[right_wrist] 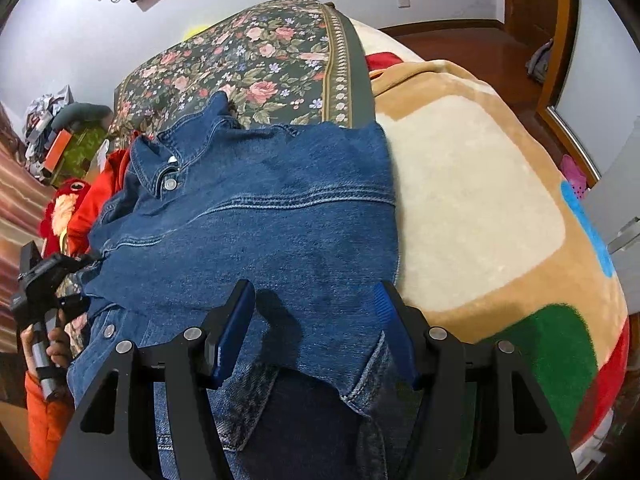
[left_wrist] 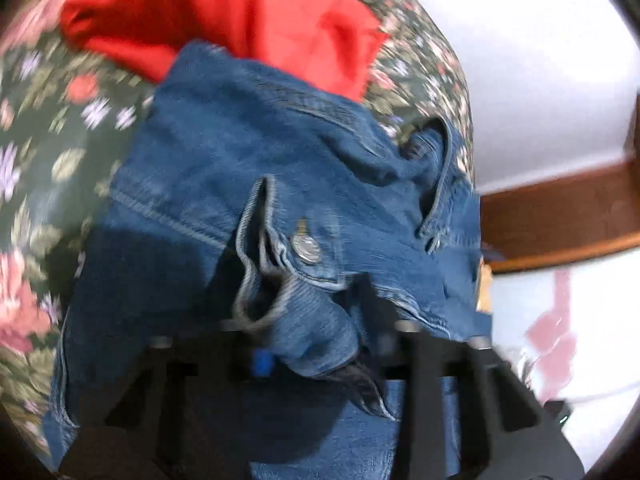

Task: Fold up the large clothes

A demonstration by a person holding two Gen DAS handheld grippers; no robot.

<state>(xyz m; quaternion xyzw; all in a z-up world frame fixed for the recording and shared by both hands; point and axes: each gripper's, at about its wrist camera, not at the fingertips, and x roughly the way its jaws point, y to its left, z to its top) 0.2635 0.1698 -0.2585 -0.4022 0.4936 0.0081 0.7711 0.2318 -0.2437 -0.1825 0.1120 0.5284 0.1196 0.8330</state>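
A bed is seen covered by a dark green floral bedspread [right_wrist: 280,60] on the far side and by a tan plush blanket with cream, green and blue patches [right_wrist: 480,208] on the near side. Across the seam between them a large blue denim jacket [right_wrist: 272,216] is spread, its collar turned toward a bright red garment [left_wrist: 224,12] that is partly overlapped by the denim. The right gripper [right_wrist: 316,332] is held just above the jacket's near hem with its jaws apart and nothing between them. The left gripper [left_wrist: 320,344] is blurred by motion; a bunched cuff with a metal snap button [left_wrist: 306,249] is seen at its fingers, and its jaws appear to be clamped on that denim, though the pads are largely hidden. The task is judged to be at an early fold. If the sleeve is pulled too fast, the thick cuff could be slipped from the jaws, or the whole jacket could be dragged askew over the slick plush. The red garment could also be caught up and folded in with it.
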